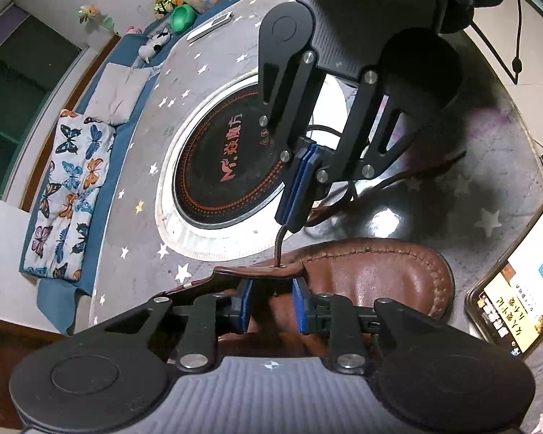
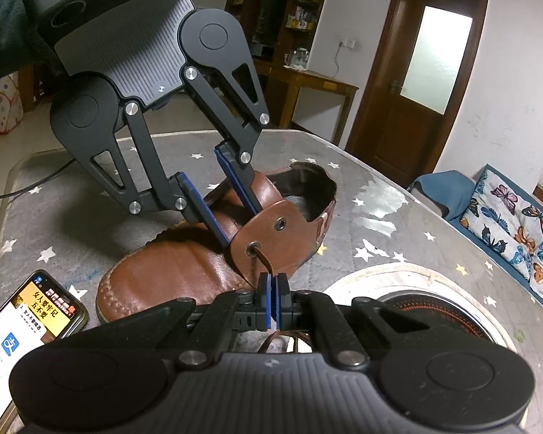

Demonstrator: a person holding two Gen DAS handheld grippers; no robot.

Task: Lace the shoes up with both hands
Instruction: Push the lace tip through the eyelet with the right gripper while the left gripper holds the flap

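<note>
brown leather shoe (image 2: 184, 271) on the starred table cover (image 2: 398, 195), toe toward the phone (image 2: 29, 322); lace (image 2: 262, 258) runs from the lower eyelet (image 2: 251, 248) straight into the right gripper (image 2: 273, 302), pressed together on it; left gripper (image 2: 240, 229) spread astride the eyelet flap (image 2: 271, 242), nearer the upper eyelet (image 2: 281, 223).

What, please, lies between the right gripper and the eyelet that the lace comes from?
Only a short stretch of brown lace spans from the right gripper to the lower eyelet, as the right wrist view shows.
</note>
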